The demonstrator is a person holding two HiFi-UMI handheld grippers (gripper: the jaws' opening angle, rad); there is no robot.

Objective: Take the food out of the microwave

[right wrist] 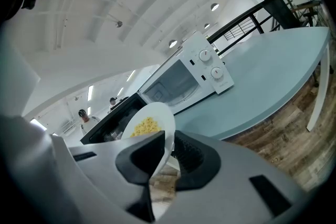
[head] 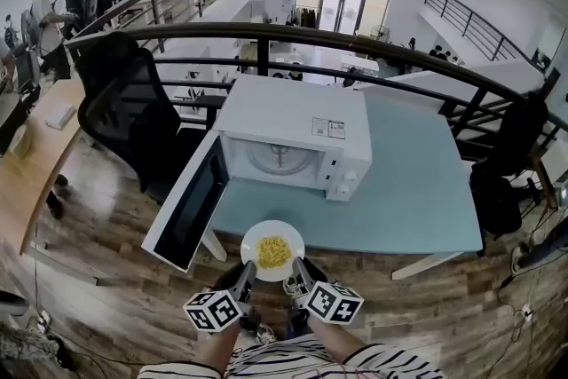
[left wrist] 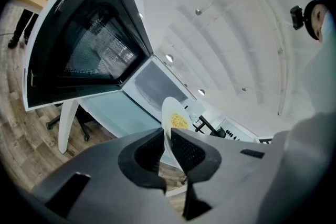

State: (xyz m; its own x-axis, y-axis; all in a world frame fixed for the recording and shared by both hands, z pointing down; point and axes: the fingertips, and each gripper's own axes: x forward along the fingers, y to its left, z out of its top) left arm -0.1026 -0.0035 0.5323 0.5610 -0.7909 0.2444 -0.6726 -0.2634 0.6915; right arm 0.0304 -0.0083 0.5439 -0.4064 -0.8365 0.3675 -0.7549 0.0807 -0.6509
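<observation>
- Both tongs are clenched on one white plate (head: 254,241). The left tongs (head: 246,269) pinch its near-left rim and the right tongs (head: 298,267) its near-right rim, so the plate sits between them and just ahead of their tips.
- Each gripper view shows the thin rim running edge-on between the two ribbed pads, with the pads pressed against it.
- Yellow food (head: 273,251) lies heaped in the middle of the plate, just beyond both tips.
- Straight ahead of the tongs and beyond the plate stands the microwave (head: 293,133). Its door (head: 188,204) hangs open ahead and to the left of the left tongs, and the turntable (head: 280,157) inside looks bare.
- The plate is clear of the cavity, at about the near edge of the desk (head: 417,182); whether it rests on that edge I cannot tell.
- Judged from this, the taking-out itself is done and the carry is in hand.
- What remains seems to be a level set-down on the desk ahead of the right tongs: both tongs moving as one, no tilt that would spill the food, and letting go only once the plate is supported.
</observation>
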